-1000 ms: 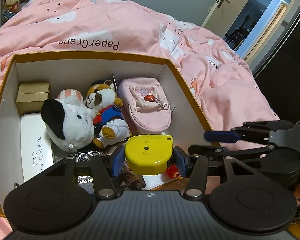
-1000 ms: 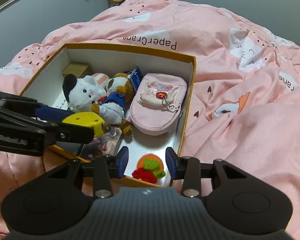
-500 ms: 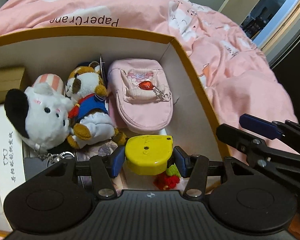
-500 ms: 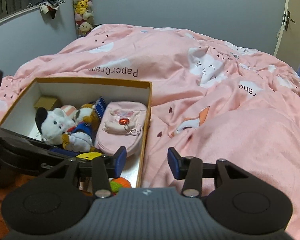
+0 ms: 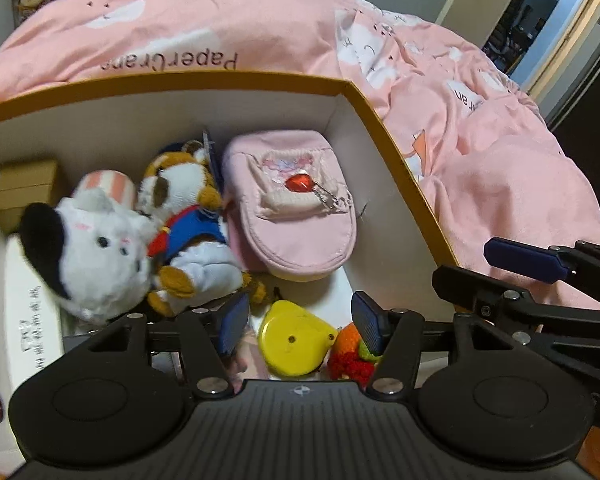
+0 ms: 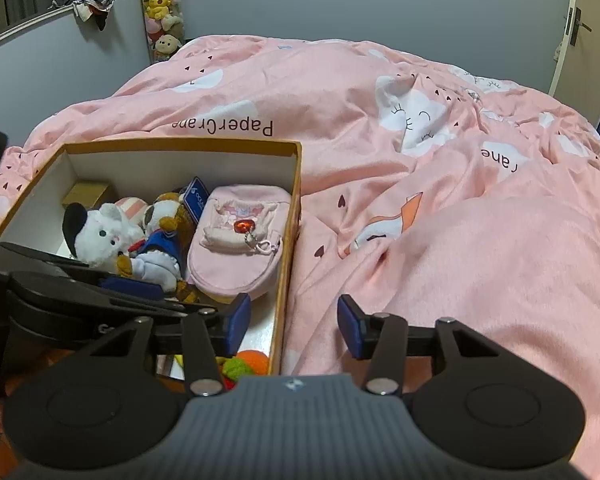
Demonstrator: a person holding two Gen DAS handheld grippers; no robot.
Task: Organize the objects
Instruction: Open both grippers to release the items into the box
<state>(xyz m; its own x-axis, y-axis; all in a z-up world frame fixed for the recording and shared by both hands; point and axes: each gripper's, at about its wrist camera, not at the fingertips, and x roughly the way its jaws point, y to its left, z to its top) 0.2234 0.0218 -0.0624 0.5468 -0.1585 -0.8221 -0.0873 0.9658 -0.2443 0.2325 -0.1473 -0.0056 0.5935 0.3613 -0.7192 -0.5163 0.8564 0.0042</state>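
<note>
Orange-rimmed white-walled cardboard box; yellow plastic tape-measure case; pale pink fabric pouch, red gem; pink cat-print duvet; black-eared white plush dog.

two plush toys, one pink pouch, one yellow case

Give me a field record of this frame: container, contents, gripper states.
container: open box on pink duvet
contents: white plush, brown plush, pink pouch, yellow tape measure, crochet fruit, small cardboard box
left gripper: open, above tape measure
right gripper: open, empty
</note>
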